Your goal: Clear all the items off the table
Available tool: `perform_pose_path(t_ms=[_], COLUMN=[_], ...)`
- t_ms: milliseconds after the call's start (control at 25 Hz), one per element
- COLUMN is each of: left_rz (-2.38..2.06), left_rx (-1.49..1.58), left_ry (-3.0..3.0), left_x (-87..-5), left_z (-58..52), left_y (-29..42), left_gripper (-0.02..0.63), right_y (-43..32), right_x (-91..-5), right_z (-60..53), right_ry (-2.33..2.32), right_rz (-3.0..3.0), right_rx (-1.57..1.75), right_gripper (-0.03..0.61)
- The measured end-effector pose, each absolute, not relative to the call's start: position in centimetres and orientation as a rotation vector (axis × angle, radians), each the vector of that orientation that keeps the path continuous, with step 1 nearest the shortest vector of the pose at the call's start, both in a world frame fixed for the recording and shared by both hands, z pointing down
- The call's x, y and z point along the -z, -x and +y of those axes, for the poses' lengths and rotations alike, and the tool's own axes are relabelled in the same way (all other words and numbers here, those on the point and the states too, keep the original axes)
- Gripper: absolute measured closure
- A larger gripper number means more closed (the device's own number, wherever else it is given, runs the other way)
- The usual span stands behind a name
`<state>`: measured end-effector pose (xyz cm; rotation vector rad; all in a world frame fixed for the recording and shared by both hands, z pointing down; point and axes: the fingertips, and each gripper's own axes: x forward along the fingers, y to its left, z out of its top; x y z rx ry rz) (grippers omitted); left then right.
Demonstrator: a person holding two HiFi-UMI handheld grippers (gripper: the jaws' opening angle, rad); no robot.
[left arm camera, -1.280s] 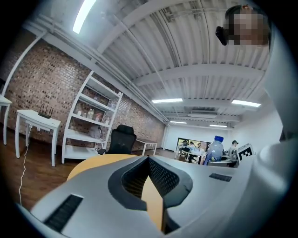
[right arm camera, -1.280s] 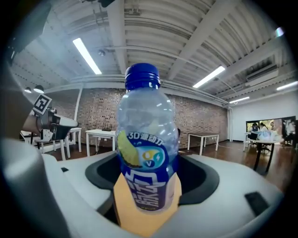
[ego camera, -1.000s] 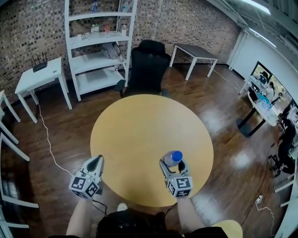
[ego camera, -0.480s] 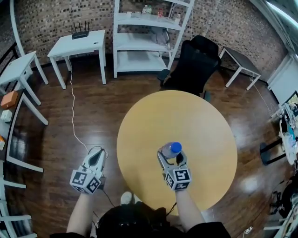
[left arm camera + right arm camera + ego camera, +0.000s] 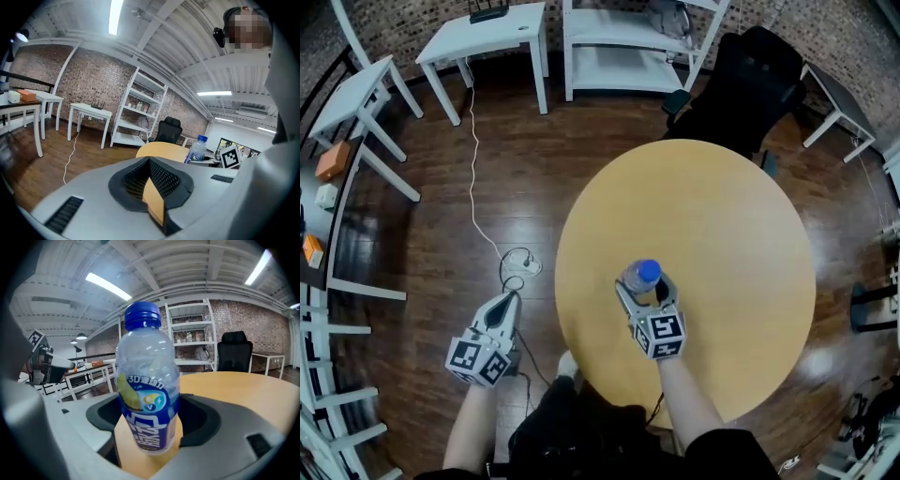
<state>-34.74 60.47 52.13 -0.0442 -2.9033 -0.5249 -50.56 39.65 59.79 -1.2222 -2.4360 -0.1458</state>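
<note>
Plainly, the round yellow table (image 5: 741, 216) carries nothing else in sight; the one item over it is a clear plastic drink bottle (image 5: 649, 271) with a blue cap, upright above the near-left part of the top. I cannot tell whether its base touches the wood. The right claw (image 5: 643, 286) is clamped on the bottle's lower body, across the label. The left claw (image 5: 508, 302) hangs off the table over the floor, its jaws drawn together on nothing.

The risk, as I judge it, comes from that low grip. The tall neck stands well above the pads, so a quick swing could tip the bottle or let it slide. A hard squeeze could also buckle the thin plastic.

The blue label shows a lemon picture and reads "3D", followed by Chinese characters I cannot make out with confidence.
</note>
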Motion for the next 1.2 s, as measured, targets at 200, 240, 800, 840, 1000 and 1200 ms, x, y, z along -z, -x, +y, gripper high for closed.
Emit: perform_pose_path(t_ms=[200,240,800,840,1000,1200], left_rz=[-2.859,-2.853,-2.838,-2.845,-2.874,-2.924], left_rx=[0.534,0.542,0.600,0.599,0.593,0.585], left_ry=[0.117,0.140,0.149,0.140,0.111,0.052], left_x=[-54.0,-54.3,-55.2,-55.0,-54.0,-52.3], left_z=[61.8,62.1,62.3,62.3,62.7,63.0], left_y=[33.6,33.4,33.0,33.1,33.0,32.8], left_gripper=[0.614,0.614,0.614,0.614,0.614,0.614], right_y=[51.9,52.2,52.0,52.1,52.0,50.8], right_x=[-62.3,-62.4,-62.7,-62.6,-61.7,-60.2], right_z=[41.2,41.5,42.6,42.5,42.3,41.2], right_ry=[1.211,1.211,1.218,1.217,1.181,1.142], right_rz=[-2.429,-2.435,-2.459,-2.463,-2.503,-2.544], right_rx=[0.131,0.128,0.139,0.140,0.151,0.176], right_gripper=[0.209,0.207,0.191,0.178,0.176,0.176])
